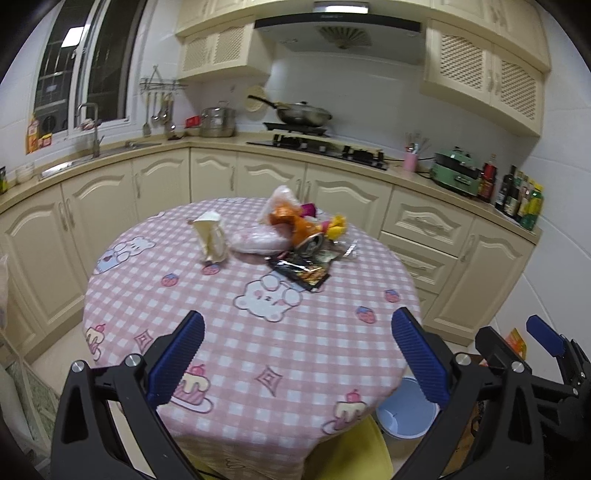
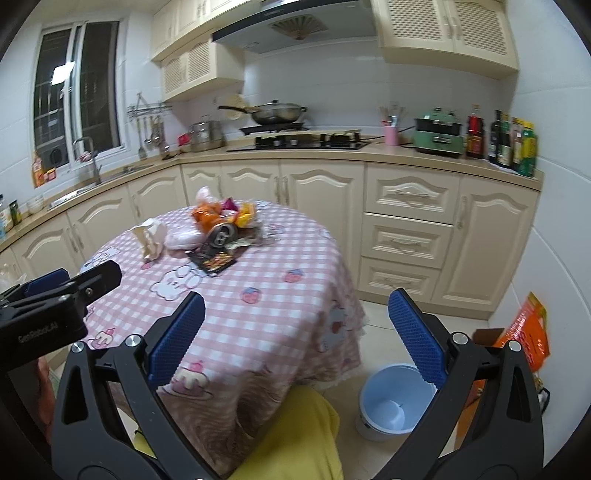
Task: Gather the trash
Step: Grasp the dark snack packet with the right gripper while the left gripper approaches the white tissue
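Even indoor light, hood lamp (image 1: 340, 7) glare, fisheye bending, dark corners.

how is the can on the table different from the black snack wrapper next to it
The can is a silver cylinder lying on its side, its round end facing the camera; the black wrapper is flat against the cloth. The can sits in the pile among orange bags, while the wrapper lies at the pile's near edge. Both rest on the table, untouched by either tongs.

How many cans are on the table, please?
1: a can lies on its side in the trash pile on the table, open end toward the cameras. Others may hide under the wrappers.
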`<state>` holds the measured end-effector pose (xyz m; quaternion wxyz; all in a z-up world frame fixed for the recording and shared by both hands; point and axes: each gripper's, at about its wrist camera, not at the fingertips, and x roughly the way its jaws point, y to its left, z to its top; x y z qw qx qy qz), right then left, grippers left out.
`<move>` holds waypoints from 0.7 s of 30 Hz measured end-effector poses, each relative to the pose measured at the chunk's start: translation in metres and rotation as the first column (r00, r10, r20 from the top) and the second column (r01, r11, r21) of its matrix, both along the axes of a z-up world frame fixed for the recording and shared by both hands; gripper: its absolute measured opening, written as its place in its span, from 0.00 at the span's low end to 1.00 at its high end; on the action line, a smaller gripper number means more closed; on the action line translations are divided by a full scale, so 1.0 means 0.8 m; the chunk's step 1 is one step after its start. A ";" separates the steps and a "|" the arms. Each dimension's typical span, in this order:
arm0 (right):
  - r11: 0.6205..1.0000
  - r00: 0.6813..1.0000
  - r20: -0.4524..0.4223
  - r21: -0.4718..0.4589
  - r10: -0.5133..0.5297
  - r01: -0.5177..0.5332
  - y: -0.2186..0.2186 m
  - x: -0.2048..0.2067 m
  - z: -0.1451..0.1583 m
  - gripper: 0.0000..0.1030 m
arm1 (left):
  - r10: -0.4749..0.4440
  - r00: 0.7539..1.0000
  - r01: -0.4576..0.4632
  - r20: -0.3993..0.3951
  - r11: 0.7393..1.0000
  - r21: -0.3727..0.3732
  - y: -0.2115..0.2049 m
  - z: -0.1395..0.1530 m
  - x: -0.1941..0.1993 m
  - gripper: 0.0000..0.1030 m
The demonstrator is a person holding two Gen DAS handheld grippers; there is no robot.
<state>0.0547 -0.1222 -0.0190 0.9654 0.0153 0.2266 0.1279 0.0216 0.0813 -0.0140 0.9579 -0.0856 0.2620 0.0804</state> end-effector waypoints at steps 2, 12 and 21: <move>1.000 1.000 -0.009 -0.002 0.028 -0.028 0.016 0.011 -0.001 0.95 | 0.025 1.000 -0.026 -0.013 1.000 -0.010 0.015 -0.003 0.005 0.96; 0.988 0.982 -0.112 0.028 0.155 -0.152 0.093 0.076 -0.023 0.95 | 0.152 0.983 -0.159 -0.099 0.985 -0.061 0.090 -0.028 0.032 0.96; 0.980 0.955 -0.222 0.024 0.199 -0.198 0.151 0.161 -0.049 0.95 | 0.231 0.955 -0.252 -0.185 0.963 -0.098 0.154 -0.053 0.068 0.96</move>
